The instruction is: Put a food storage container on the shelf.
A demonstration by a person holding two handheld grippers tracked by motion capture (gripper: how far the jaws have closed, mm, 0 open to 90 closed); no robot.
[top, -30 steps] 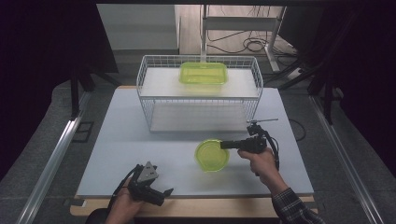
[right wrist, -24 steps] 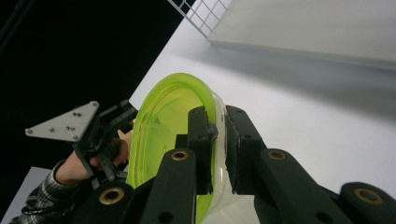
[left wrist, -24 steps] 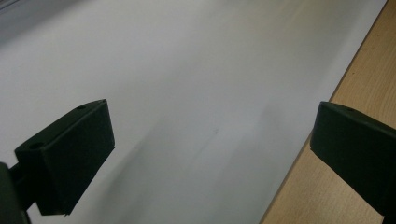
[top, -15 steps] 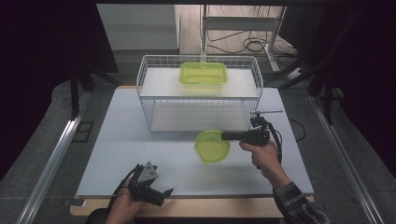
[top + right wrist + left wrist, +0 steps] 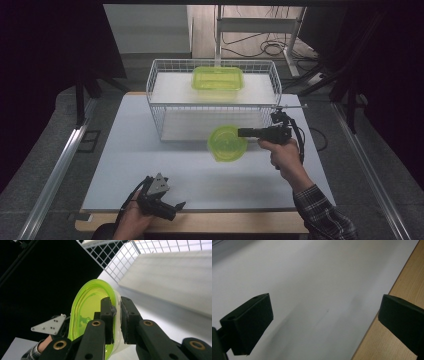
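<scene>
A round yellow-green bowl [image 5: 226,144] hangs above the white table top [image 5: 150,155], just in front of the wire basket [image 5: 159,107]. My right gripper [image 5: 242,133] is shut on its right rim. In the right gripper view the jaws pinch the bowl's [image 5: 86,307] thin wall, with the gripper [image 5: 116,312] tilted and the basket [image 5: 120,260] beyond. A rectangular yellow-green container [image 5: 218,80] sits inside the basket at the back. My left gripper [image 5: 177,210] rests at the table's front edge, open; nothing lies between its jaws [image 5: 324,315].
The white board ends at a wooden strip [image 5: 397,345] along the front. A raised white shelf [image 5: 175,280] lies inside the basket. The other hand's grey plate [image 5: 48,326] and a plaid sleeve [image 5: 320,215] are in view. Metal rails [image 5: 60,165] flank the table.
My right gripper has risen with the round bowl and carried it toward the basket's front wall. The left gripper has stayed where it was.
</scene>
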